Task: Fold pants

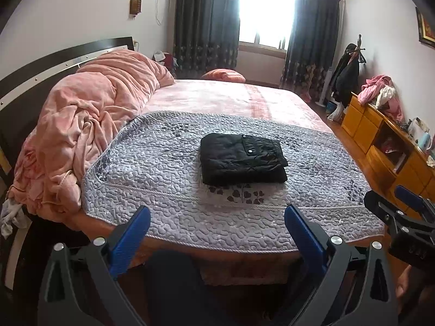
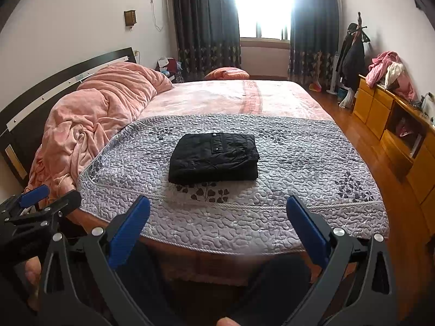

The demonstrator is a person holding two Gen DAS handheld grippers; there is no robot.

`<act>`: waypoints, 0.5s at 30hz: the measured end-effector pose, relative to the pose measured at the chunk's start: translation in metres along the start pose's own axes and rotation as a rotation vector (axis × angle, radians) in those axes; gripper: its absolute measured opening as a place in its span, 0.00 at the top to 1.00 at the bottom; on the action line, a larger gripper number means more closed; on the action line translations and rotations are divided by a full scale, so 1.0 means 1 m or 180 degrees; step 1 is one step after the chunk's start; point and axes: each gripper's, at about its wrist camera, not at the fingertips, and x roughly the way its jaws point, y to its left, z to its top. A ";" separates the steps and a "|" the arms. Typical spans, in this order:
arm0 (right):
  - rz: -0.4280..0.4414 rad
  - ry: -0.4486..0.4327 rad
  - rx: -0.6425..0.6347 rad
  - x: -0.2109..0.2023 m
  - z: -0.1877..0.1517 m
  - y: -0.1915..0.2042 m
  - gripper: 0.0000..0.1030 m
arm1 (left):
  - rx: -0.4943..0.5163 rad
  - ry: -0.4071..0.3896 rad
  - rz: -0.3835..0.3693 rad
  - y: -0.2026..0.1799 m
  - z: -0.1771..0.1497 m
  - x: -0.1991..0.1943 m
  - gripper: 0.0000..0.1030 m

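Observation:
Black pants (image 1: 243,159) lie folded into a compact rectangle on the grey quilted cover (image 1: 152,168) of the bed; they also show in the right wrist view (image 2: 214,157), on the same cover (image 2: 299,168). My left gripper (image 1: 217,212) is open and empty, held back over the bed's near edge, well short of the pants. My right gripper (image 2: 217,203) is open and empty too, at the near edge. Each gripper shows at the side of the other's view: the right one (image 1: 402,212) and the left one (image 2: 38,203).
A crumpled pink blanket (image 1: 89,114) is piled on the left against the dark headboard (image 1: 32,68). A yellow wooden cabinet (image 2: 402,135) with clothes on top stands along the right wall. Wooden floor (image 2: 339,114) runs between bed and cabinet.

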 end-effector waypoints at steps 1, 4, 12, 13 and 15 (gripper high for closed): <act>0.0001 -0.0002 0.0003 0.001 0.000 0.000 0.03 | -0.0002 -0.0001 0.0001 0.000 0.000 0.000 0.04; 0.0007 -0.0001 0.0027 0.002 0.000 -0.002 0.03 | -0.0001 -0.0014 0.0015 0.000 0.002 0.002 0.04; 0.0006 0.0026 0.0035 0.010 0.003 -0.002 0.03 | 0.0022 -0.0020 0.0042 0.001 0.006 0.005 0.04; 0.0008 0.0031 0.0037 0.012 0.003 -0.002 0.03 | 0.0024 -0.0019 0.0051 0.001 0.006 0.006 0.04; 0.0007 0.0036 0.0036 0.013 0.004 -0.002 0.03 | 0.0024 -0.0015 0.0054 0.001 0.008 0.007 0.04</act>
